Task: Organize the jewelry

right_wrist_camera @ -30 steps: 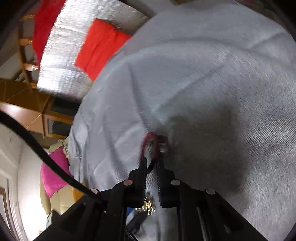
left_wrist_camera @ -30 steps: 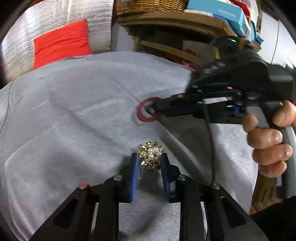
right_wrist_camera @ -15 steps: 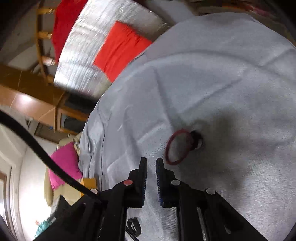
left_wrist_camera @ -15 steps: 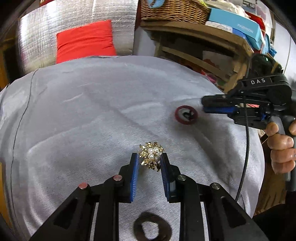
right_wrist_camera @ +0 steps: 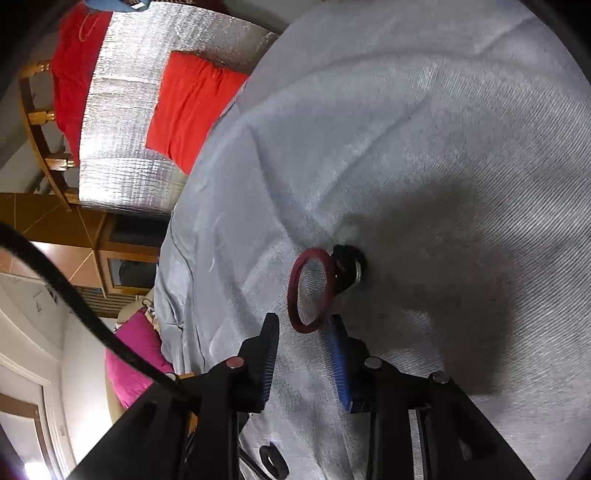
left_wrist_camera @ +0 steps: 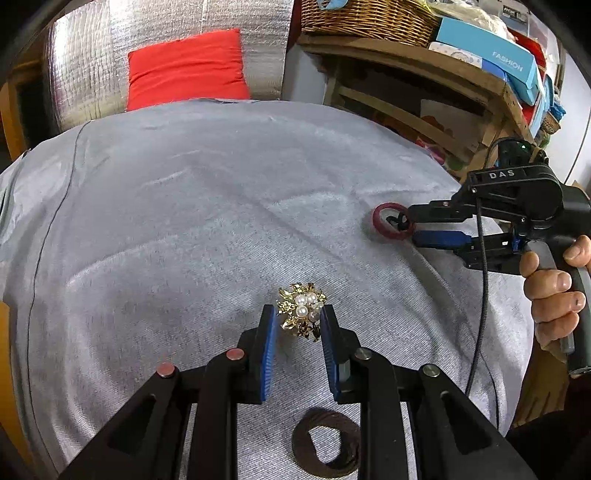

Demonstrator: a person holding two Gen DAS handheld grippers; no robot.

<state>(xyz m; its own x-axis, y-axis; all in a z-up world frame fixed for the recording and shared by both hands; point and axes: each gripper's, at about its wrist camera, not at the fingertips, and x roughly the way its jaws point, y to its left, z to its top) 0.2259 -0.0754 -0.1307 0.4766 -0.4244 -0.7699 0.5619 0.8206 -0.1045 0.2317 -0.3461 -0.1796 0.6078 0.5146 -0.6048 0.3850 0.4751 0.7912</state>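
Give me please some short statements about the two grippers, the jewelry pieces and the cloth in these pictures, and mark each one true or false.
1. The left gripper holds a gold brooch with white pearls. True.
2. The dark red ring-shaped band lies in a wicker basket. False: it lies on the grey cloth.
3. The right gripper is clamped shut on the red band. False: its jaws are opening, and the band's near end lies between the fingertips.
4. A dark brown ring-shaped band lies on the cloth below the left gripper. True.

Beyond the tongs we see a red cushion (left_wrist_camera: 186, 68), a wicker basket (left_wrist_camera: 369, 16) and blue boxes (left_wrist_camera: 487, 55) shelved up right.
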